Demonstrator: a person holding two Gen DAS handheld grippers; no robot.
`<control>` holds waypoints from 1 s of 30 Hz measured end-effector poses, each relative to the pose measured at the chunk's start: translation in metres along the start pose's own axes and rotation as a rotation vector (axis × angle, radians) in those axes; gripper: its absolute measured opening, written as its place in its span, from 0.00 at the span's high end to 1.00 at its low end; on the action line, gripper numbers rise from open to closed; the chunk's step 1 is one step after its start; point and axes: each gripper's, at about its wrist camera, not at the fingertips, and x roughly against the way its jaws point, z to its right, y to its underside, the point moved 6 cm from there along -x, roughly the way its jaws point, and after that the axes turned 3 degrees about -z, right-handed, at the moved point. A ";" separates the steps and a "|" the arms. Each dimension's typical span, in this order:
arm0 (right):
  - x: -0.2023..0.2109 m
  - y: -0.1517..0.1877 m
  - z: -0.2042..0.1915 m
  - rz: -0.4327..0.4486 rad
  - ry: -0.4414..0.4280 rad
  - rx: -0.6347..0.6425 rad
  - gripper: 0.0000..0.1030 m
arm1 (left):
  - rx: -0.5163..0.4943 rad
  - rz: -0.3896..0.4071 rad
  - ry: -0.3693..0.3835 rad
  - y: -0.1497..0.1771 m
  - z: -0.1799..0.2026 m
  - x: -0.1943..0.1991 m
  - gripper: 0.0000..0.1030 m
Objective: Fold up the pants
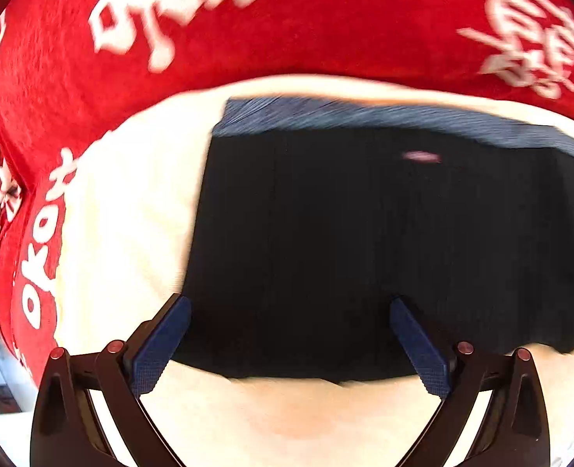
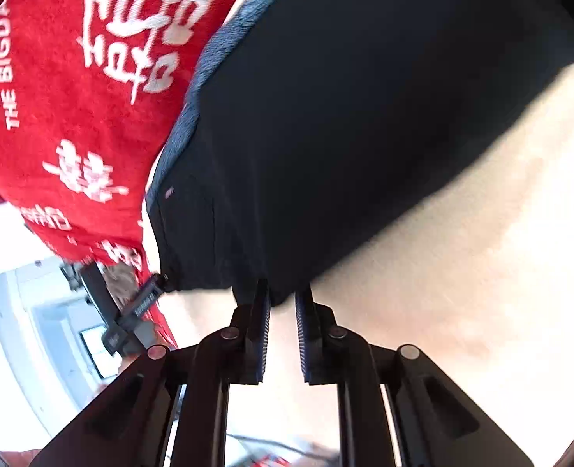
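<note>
On the cream surface (image 1: 131, 202), near the red printed blanket (image 1: 306, 31), the pants (image 1: 365, 233) lie folded into a dark block, grey waistband (image 1: 365, 113) on the far side. My left gripper (image 1: 291, 311) hangs over the near edge with jaws spread wide, nothing between them. My right gripper (image 2: 283, 295) is nearly closed at a near corner of the cloth; frame is blurred, so I can't tell if the pads pinch fabric or just touch it. Risks: a thin one-layer pinch on the right slips out or peels the top layer and undoes the fold. Left, if it closes over the edge, may bunch the stack and skew it.
</note>
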 end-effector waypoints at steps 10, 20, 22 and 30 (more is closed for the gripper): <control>0.076 -0.067 0.041 0.126 0.398 0.198 0.89 | -0.092 -0.005 0.130 -0.011 0.168 -0.005 0.00; 0.090 -0.124 -0.005 0.198 0.335 0.247 0.80 | 0.017 0.059 0.072 -0.069 0.107 0.000 0.00; 0.065 -0.137 -0.024 0.158 0.301 0.292 0.80 | 0.050 0.083 0.005 -0.091 0.095 -0.007 0.00; 0.021 -0.170 -0.014 0.172 0.378 0.331 0.96 | 0.185 0.070 -0.112 -0.129 0.017 -0.068 0.00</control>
